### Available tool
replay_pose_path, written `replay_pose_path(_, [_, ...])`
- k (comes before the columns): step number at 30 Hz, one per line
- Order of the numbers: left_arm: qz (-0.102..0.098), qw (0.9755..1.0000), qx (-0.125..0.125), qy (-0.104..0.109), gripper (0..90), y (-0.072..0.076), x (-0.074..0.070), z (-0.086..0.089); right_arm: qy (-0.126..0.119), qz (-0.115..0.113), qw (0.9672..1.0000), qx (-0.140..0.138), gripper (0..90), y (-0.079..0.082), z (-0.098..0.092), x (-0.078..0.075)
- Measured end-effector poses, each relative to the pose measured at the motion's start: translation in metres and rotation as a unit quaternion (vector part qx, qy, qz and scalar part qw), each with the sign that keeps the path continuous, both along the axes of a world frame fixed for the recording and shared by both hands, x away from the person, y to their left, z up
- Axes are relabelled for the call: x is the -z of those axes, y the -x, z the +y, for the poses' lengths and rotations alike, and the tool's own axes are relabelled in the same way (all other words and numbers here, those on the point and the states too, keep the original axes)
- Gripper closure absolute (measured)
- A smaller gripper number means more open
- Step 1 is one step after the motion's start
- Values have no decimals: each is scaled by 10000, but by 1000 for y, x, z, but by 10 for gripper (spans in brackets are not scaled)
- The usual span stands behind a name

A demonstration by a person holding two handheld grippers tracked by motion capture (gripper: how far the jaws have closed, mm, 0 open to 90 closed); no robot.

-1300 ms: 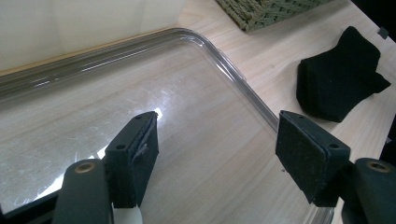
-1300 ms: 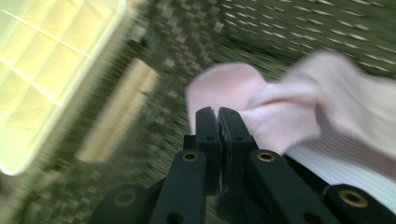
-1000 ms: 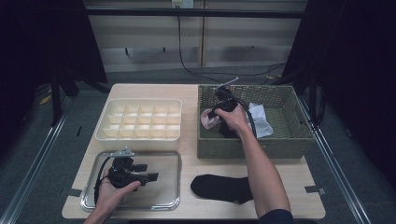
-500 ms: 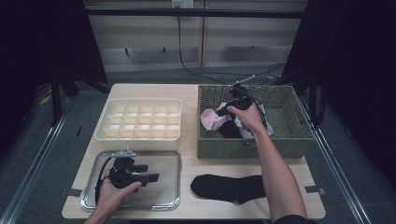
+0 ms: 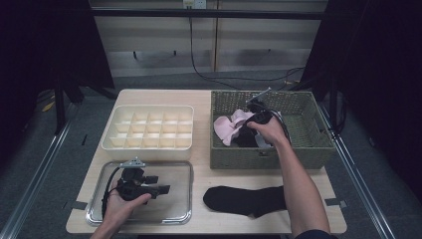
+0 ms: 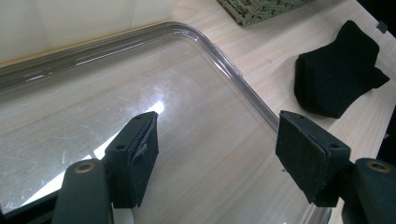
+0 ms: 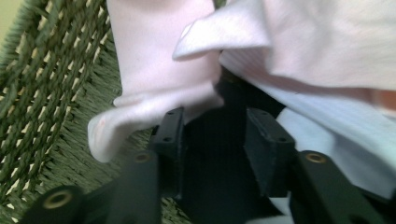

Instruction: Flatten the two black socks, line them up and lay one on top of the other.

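Your right gripper (image 7: 217, 140) sits down in the wicker basket (image 5: 298, 154), jaws just reopened and part-spread around a black sock (image 7: 212, 158) under the pink cloth (image 7: 159, 70), not yet pinching it. Your left gripper (image 6: 217, 161) rests open over the metal tray (image 6: 224, 70), out of the way, near the other black sock (image 5: 249, 200) on the table.

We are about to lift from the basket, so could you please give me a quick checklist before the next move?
1. Right tool inside the basket: ok.
2. Black sock between its jaws, which have just been closing slightly: ok.
3. Pads pressing firmly on that sock: cannot tell.
4. Pink cloth clear of the jaws: not ok, it hangs against the left pad.
5. Left tool open, holding nothing, over the tray: ok.
6. Other black sock flat on the table: ok.
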State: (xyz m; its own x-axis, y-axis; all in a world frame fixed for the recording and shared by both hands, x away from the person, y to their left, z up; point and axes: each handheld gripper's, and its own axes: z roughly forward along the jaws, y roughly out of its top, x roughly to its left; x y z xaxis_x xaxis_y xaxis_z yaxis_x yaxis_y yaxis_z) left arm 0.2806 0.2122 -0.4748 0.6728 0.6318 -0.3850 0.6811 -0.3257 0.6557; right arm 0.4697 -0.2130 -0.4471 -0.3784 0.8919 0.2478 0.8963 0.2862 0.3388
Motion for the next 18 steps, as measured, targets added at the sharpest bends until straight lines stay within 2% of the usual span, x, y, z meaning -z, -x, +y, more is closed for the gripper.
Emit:
replay_pose_path(2, [9, 10000, -3, -5, 300, 0, 0, 0, 41, 172, 9998, -56, 580, -1, 1, 5])
replay_pose_path(3, [9, 10000, -3, -5, 300, 0, 0, 0, 222, 164, 9996, 2, 581, -1, 1, 6])
replay_pose_path(5, [31, 10000, 8, -18, 300, 1, 1, -2, 235, 148, 9995, 147, 548, -3, -1, 7])
replay_pose_path(7, [23, 10000, 55, -50, 300, 1, 1, -3, 369, 210, 9989, 205, 493, -3, -2, 9])
replay_pose_path(9, [20, 10000, 53, -34, 300, 1, 1, -4, 376, 248, 9988, 193, 447, -4, -2, 11])
replay_pose_path(12, [12, 10000, 16, -14, 300, 1, 0, -3, 582, 320, 9976, 182, 422, -6, 1, 13])
replay_pose_path(13, [11, 10000, 33, 12, 300, 1, 0, -2, 581, 337, 9977, 133, 411, -6, 2, 15])
replay_pose_path(15, [-4, 10000, 23, -13, 300, 0, 0, -1, 665, 347, 9972, 80, 417, -6, 4, 17])
replay_pose_path(18, [-2, 10000, -10, 10, 301, 0, 0, -1, 749, 412, 9963, 108, 527, -7, 3, 17])
